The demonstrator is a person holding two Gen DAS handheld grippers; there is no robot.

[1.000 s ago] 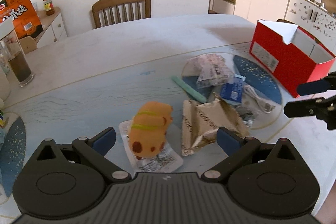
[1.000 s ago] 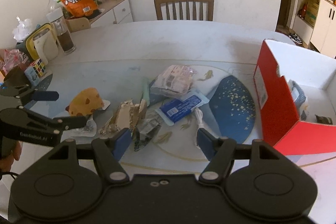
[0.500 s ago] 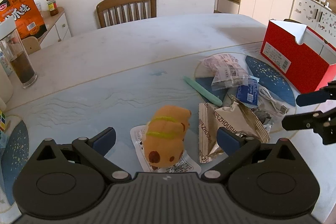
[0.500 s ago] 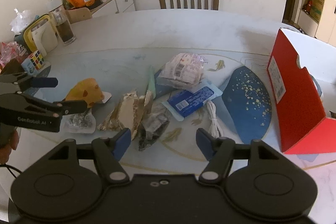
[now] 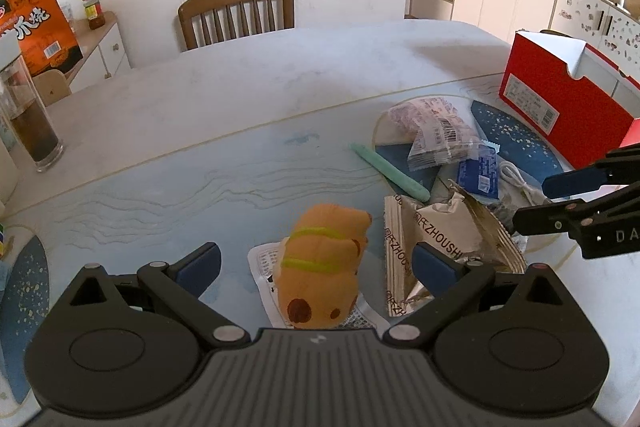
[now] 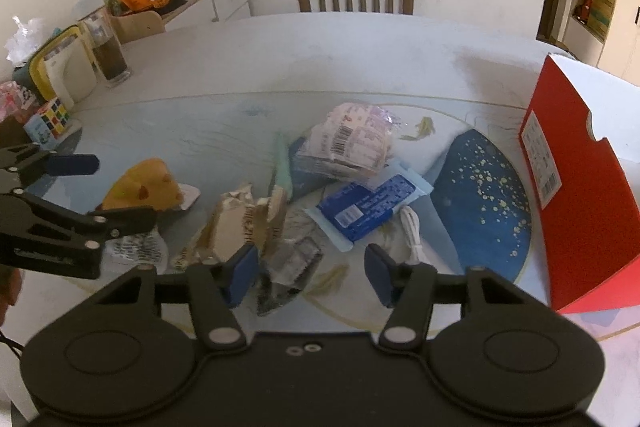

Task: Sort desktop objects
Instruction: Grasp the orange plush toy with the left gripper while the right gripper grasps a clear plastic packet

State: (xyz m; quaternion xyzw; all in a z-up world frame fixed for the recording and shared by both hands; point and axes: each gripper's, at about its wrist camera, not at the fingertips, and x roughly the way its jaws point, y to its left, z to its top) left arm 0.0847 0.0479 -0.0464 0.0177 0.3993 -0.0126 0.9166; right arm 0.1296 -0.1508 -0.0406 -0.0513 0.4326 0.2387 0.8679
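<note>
My left gripper (image 5: 316,265) is open, its jaws on either side of an orange plush toy (image 5: 324,263) that lies on a white packet (image 5: 264,263). The toy also shows in the right wrist view (image 6: 140,187). My right gripper (image 6: 306,273) is open and empty above a crumpled clear wrapper (image 6: 290,265). Beside it lie a silver-brown snack bag (image 6: 236,227), a blue packet (image 6: 368,207), a white cable (image 6: 412,235), a pink barcoded packet (image 6: 348,143) and a green stick (image 5: 390,171). A red box (image 6: 576,187) stands open at the right.
A glass of dark drink (image 5: 28,123) and an orange snack bag (image 5: 32,27) stand at the far left. A cube puzzle (image 6: 50,117) and a white and yellow container (image 6: 68,67) sit by the left edge. A wooden chair (image 5: 236,13) is behind the table.
My left gripper has moved closer to the plush toy, which now sits between its jaws. My right gripper has moved left and down toward the pile of wrappers.
</note>
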